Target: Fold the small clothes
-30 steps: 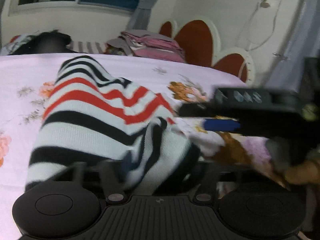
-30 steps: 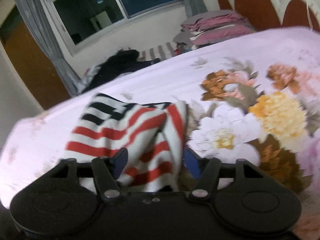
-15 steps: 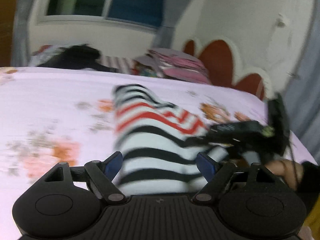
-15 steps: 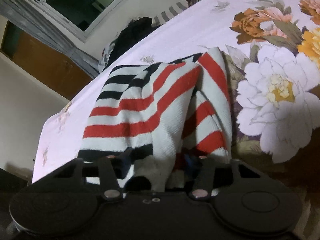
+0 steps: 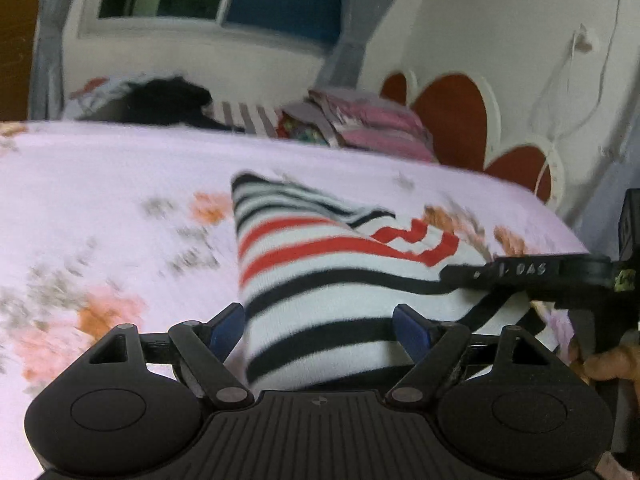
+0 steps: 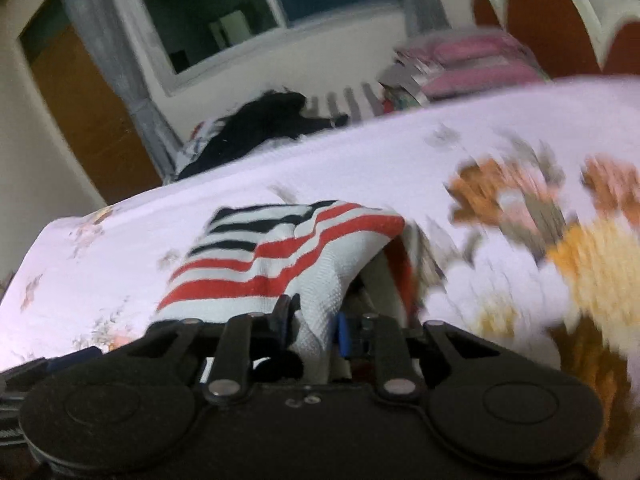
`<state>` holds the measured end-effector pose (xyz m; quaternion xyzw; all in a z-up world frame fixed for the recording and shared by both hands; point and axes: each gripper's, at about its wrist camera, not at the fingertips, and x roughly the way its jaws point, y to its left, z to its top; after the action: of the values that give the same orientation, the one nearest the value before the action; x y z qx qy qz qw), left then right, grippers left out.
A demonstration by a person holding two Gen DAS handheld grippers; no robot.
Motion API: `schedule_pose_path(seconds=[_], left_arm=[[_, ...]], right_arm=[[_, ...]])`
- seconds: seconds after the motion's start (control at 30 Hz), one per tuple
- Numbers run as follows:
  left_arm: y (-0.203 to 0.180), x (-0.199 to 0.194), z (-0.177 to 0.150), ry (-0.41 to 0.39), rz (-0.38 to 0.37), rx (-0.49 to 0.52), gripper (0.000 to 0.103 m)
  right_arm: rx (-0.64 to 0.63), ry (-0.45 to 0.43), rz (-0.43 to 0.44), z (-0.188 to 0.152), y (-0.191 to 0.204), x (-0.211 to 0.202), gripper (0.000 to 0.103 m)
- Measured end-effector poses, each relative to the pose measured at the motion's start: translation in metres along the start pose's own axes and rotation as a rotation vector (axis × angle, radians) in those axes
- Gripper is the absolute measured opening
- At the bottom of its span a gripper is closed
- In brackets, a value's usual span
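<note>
1. striped knit, white with red and black bands, is the sweater [image 5: 320,280] we are folding; it lies bunched at the lower middle of both views on the pink flowered bedsheet [image 5: 100,184].
2. we judge the step to be a fresh grab: our right gripper [image 6: 310,330] has just been closing, and its jaws now pinch a fold of the white knit at the bottom centre of the right view.
3. our left gripper [image 5: 320,326] stands released, its blue pads [image 5: 412,328] wide apart with the sweater's near edge between them but not pressed.
4. next, we think, the left one must close on that near edge, so both can lift the cloth and lay it over evenly.
5. the knit looks soft, thick and ribbed; it humps up and will sag when raised, we expect.
6. the sheet looks thin and smooth.
7. at the upper right of the left view sit folded pink bedding [image 5: 380,132] and a rounded red headboard [image 5: 456,116].
</note>
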<state>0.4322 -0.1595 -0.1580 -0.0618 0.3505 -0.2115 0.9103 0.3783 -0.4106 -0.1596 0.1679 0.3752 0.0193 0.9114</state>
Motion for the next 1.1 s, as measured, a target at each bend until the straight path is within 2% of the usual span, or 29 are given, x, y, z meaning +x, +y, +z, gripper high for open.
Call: schedule_pose_path(seconds=[0.07,0.17,0.27,0.3,0.33,0.4,0.57,0.63,0.73,0.9,1.0,1.1], left_arm=[[-0.003,0.014,-0.007,0.055,0.016,0.006,0.080],[0.001,0.020,-0.014,0.073,0.032,-0.021,0.080],[0.003,0.021,-0.016,0.082,0.025,-0.040,0.080],[0.003,0.021,-0.016,0.082,0.023,-0.036,0.080],[0.003,0.021,-0.016,0.081,0.023,-0.033,0.080],[0.005,0.021,-0.016,0.081,0.019,-0.031,0.080],[0.004,0.020,-0.015,0.087,0.019,-0.032,0.080],[0.003,0.021,-0.015,0.090,0.023,-0.034,0.081],[0.002,0.021,-0.016,0.088,0.029,-0.030,0.081],[0.002,0.022,-0.018,0.097,0.027,-0.033,0.081],[0.000,0.023,-0.020,0.104,0.024,-0.037,0.081],[0.000,0.025,-0.025,0.107,0.028,-0.034,0.081]], right_arm=[[0.033,0.062,-0.012,-0.008,-0.011,0.016,0.025],[0.082,0.041,0.026,-0.005,-0.019,0.011,0.027],[0.099,0.041,0.052,-0.007,-0.023,-0.004,0.037],[0.110,0.039,0.059,-0.009,-0.023,-0.009,0.046],[0.120,0.038,0.060,-0.012,-0.024,-0.013,0.050],[0.124,0.044,0.065,-0.021,-0.026,-0.024,0.049],[0.123,0.066,0.077,-0.040,-0.025,-0.042,0.045],[0.139,0.079,0.097,-0.046,-0.025,-0.047,0.035],[0.089,0.098,0.070,-0.053,-0.016,-0.049,0.023],[0.017,0.094,0.030,-0.053,-0.007,-0.054,0.012],[-0.130,0.103,-0.093,-0.057,-0.002,-0.046,0.013],[-0.102,0.130,-0.097,-0.059,-0.004,-0.037,0.013]])
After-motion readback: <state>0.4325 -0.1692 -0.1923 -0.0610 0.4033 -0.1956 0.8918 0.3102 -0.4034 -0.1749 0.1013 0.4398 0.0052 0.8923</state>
